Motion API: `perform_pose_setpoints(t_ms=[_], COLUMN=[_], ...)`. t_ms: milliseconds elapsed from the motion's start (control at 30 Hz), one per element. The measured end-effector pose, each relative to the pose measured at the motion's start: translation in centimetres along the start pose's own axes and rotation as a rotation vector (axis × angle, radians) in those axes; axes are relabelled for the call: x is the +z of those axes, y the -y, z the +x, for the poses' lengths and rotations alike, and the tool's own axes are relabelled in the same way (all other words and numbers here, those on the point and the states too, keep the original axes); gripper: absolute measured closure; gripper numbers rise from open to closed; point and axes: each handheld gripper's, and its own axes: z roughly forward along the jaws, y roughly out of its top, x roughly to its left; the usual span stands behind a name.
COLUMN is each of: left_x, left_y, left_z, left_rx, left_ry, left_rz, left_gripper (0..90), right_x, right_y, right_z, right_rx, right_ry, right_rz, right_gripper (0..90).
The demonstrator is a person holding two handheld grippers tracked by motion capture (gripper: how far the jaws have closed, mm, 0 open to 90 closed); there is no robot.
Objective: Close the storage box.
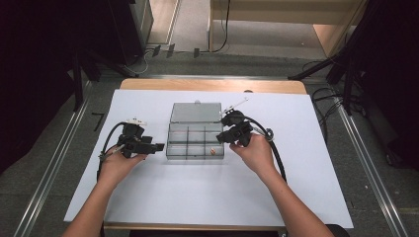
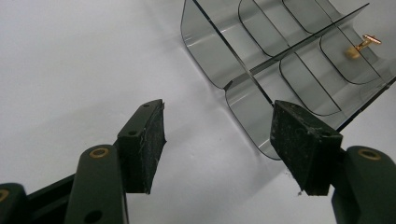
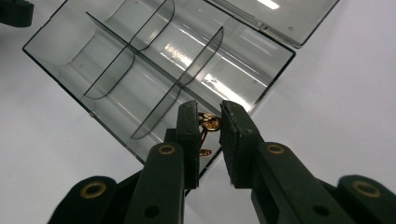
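A clear plastic compartment box (image 1: 193, 144) lies on the white table with its lid (image 1: 196, 112) folded back at the far side. A small gold piece (image 1: 212, 152) rests in the near right compartment (image 2: 362, 45). My right gripper (image 1: 221, 137) hangs over the box's right edge, shut on another small gold piece (image 3: 208, 122). Below the jaws the resting gold piece (image 3: 204, 150) shows. My left gripper (image 1: 160, 146) sits just left of the box, open with nothing between its fingers (image 2: 217, 140), and points at the box's near left corner (image 2: 243, 107).
The white table top (image 1: 207, 197) is bordered by a wooden edge at the back (image 1: 212, 84). Cables trail from both grippers, the right one (image 1: 276, 153) looping beside the hand. Dark stands and cables lie on the floor at both sides.
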Motion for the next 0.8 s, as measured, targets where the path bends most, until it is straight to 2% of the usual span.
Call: perform_pose_setpoints(t_ms=[400,800], left_x=[0.0,0.2], left_y=[0.0,0.1], left_z=[0.1,0.1], left_rx=[-0.001,0.002], left_ry=[0.002,0.006], left_rz=[0.006,0.012], left_gripper=[36.6,36.5], right_x=[1.4,3.0], right_y=[0.0,0.0], right_z=[0.9,0.9], right_rx=[-0.022,-0.037], right_ry=[-0.003,0.033], right_rz=[0.031,0.077], right_gripper=[79.4,79.5])
